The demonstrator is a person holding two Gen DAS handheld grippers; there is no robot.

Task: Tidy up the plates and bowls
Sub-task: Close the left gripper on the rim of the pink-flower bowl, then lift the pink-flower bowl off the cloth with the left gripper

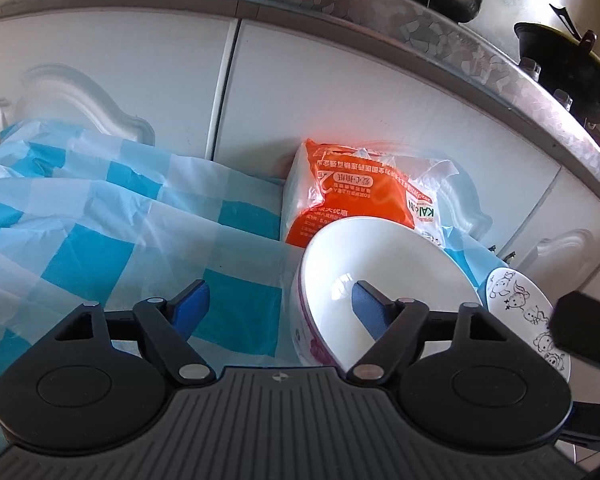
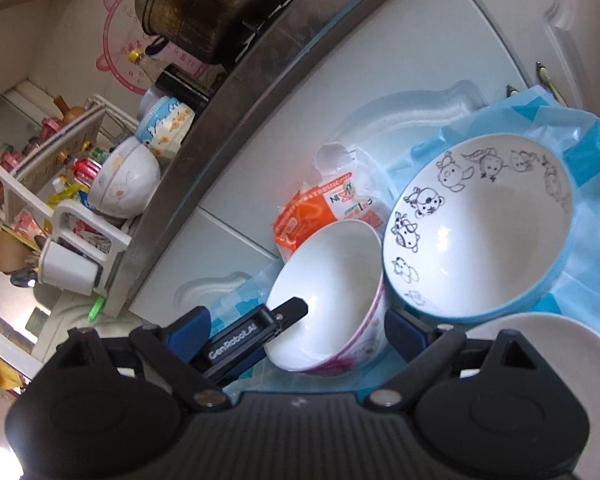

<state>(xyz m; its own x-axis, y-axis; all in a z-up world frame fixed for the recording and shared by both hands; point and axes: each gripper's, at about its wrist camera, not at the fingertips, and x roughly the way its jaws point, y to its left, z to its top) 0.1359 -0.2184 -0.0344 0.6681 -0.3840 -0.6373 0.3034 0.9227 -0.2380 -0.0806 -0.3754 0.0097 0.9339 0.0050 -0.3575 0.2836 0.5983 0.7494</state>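
Observation:
A white bowl with a purple pattern (image 1: 388,264) (image 2: 332,280) stands on a blue checked plastic cloth (image 1: 100,220). My left gripper (image 1: 281,306) is open and straddles the bowl's left rim, one blue finger inside and one outside, with neither pad pressing. That inner finger shows as a black bar (image 2: 260,332) in the right wrist view. My right gripper (image 2: 298,328) is open around the same bowl, its left finger well clear of the wall. A larger bowl with cartoon drawings and a blue outside (image 2: 480,232) (image 1: 528,312) sits right beside it.
An orange and white packet (image 1: 340,200) (image 2: 312,216) lies behind the bowls against white cabinet doors (image 1: 320,92). A white dish (image 2: 552,360) sits at the lower right. Above runs a steel counter edge (image 2: 220,128) with pots and a dish rack (image 2: 80,216) holding bowls.

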